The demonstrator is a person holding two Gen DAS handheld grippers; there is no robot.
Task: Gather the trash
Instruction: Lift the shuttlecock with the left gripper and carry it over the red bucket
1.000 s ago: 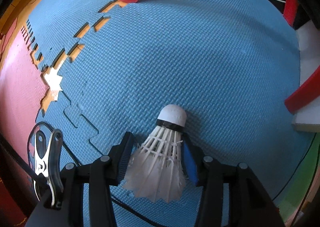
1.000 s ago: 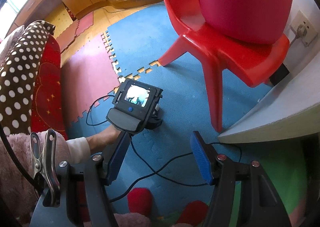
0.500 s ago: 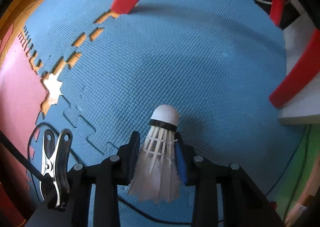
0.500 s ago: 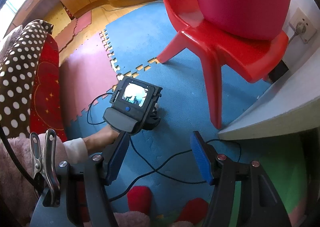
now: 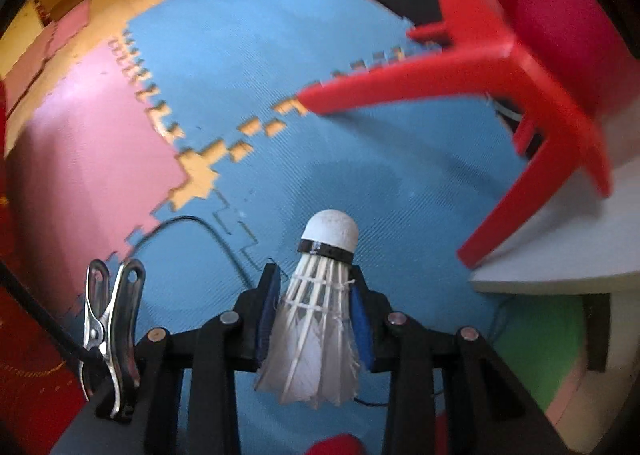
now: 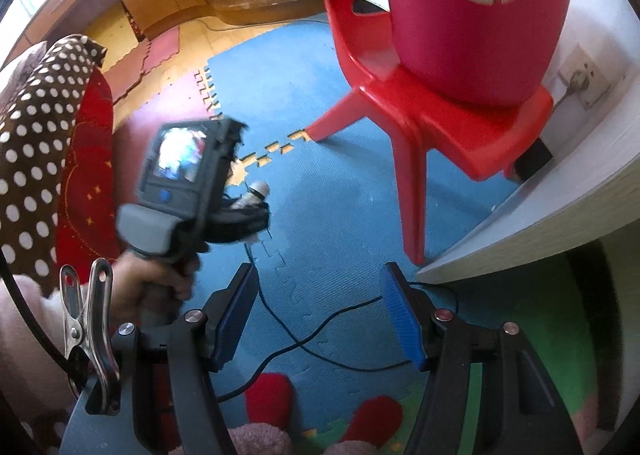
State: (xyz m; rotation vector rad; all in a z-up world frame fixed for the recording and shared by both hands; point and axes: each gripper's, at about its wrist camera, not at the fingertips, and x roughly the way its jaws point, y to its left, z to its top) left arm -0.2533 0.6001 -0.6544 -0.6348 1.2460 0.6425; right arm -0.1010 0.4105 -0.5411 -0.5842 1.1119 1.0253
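Observation:
A white feather shuttlecock with a rounded cork tip and a black band is clamped between the blue pads of my left gripper, cork pointing away from me and well above the blue foam mat. In the right wrist view the same left gripper hangs in a person's hand over the mat, the shuttlecock's cork tip poking out past it. My right gripper stands open near the bottom of that view, with nothing between its pads.
A red plastic chair stands on the mat with a pink bucket on its seat. A white furniture edge runs along the right. Black cables trail over the mat. A polka-dot cushion lies at the left.
My left gripper closed on the shuttlecock on the mat and lifted it high off the floor. The right gripper rose only slightly and stayed open.

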